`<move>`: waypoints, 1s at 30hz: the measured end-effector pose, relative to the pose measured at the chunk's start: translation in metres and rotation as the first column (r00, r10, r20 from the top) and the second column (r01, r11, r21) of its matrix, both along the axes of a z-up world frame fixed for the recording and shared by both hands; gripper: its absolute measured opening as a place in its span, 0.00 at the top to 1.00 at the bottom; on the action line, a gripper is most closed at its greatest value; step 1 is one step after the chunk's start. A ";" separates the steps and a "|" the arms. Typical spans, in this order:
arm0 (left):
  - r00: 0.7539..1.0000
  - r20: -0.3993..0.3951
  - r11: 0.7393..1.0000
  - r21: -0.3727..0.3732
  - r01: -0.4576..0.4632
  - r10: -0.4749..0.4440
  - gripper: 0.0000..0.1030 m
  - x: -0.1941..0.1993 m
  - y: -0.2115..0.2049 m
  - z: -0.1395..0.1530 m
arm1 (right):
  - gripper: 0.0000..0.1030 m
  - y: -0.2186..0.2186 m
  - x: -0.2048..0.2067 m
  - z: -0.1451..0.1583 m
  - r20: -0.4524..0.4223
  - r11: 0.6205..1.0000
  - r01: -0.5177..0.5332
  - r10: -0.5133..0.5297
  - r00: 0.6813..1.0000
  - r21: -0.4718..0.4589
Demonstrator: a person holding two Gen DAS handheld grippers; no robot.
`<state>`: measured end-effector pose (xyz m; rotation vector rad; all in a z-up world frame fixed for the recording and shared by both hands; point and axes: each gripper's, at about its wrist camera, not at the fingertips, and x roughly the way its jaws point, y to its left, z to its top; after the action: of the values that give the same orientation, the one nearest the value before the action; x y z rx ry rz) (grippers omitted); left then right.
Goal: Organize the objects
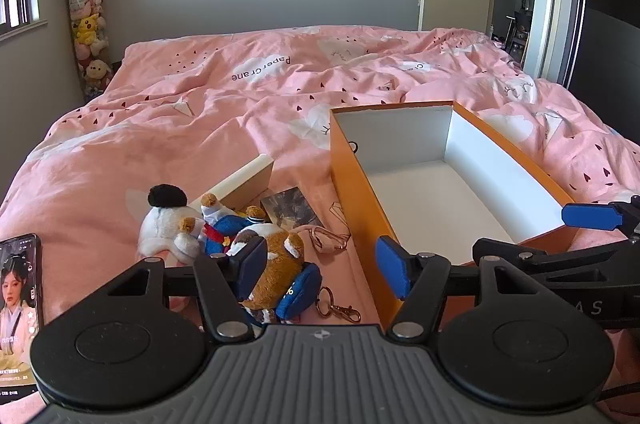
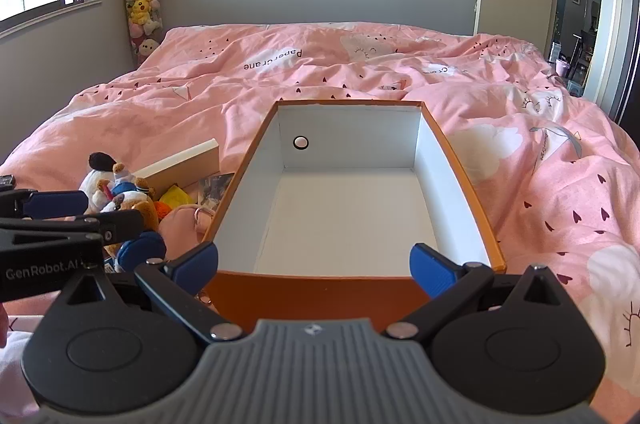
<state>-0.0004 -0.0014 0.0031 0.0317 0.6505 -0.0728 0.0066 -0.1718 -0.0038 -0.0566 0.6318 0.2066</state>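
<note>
Now both tongs, left tongs [image 1: 326,266] and right tongs [image 2: 316,264], are gaping apart; one rectangular orange cardboard box [image 2: 460,160] is lying open on the bed [image 1: 160,112] beside fuzzy plush toys [image 1: 276,264].

Phone [image 1: 20,308] is cut off by the left wrist frame's left edge and partly behind the left gripper [image 1: 322,272] body; screen text too small to read. The gripper's left pad covers part of the brown plush [image 1: 280,264] (pad-to-plush contact can't be told). Card [image 1: 290,208] print unreadable. Yellow item [image 2: 176,196] behind the toys: unidentifiable. Orange box [image 2: 320,288] near wall partly masked by the right gripper [image 2: 316,264].
</note>
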 end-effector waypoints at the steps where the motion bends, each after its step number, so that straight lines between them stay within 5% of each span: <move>1: 1.000 0.000 1.000 -0.001 -0.002 0.002 0.28 0.001 0.000 0.000 | 0.01 0.000 0.000 0.000 -0.001 1.000 0.000 0.000 1.000 -0.001; 30: 0.998 -0.060 1.000 0.001 -0.012 0.012 0.28 0.002 0.000 -0.009 | 0.01 -0.002 0.003 -0.010 -0.071 1.000 0.027 -0.028 0.997 -0.010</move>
<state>0.0017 -0.0010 -0.0058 0.0263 0.7103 -0.0620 0.0098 -0.1734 -0.0140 -0.0493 0.7040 0.1799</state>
